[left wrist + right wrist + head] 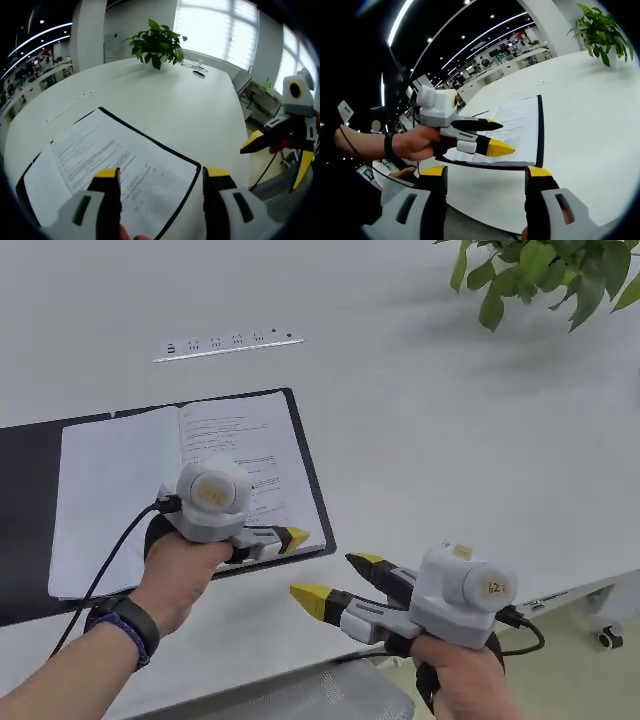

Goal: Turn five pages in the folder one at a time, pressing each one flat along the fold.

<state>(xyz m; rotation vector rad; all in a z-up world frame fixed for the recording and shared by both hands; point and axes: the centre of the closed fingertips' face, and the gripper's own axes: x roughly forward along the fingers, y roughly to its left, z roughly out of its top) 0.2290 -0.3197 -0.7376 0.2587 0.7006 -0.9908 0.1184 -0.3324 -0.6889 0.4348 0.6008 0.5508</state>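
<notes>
I hold my left gripper (285, 540) over the lower right corner of the open black folder (30, 470), its yellow-tipped jaws spread wide and gripping nothing. The folder lies flat on the white tabletop (450, 420) at my left, with white printed pages (110, 490) facing up. My right gripper (335, 577) hangs just off the folder's right side, near the tabletop's near edge – its jaws are also well apart and empty. Beyond the folder, a silver socket strip (228, 342) is set into the tabletop, and a leafy green plant (545, 275) stands at the far right.
</notes>
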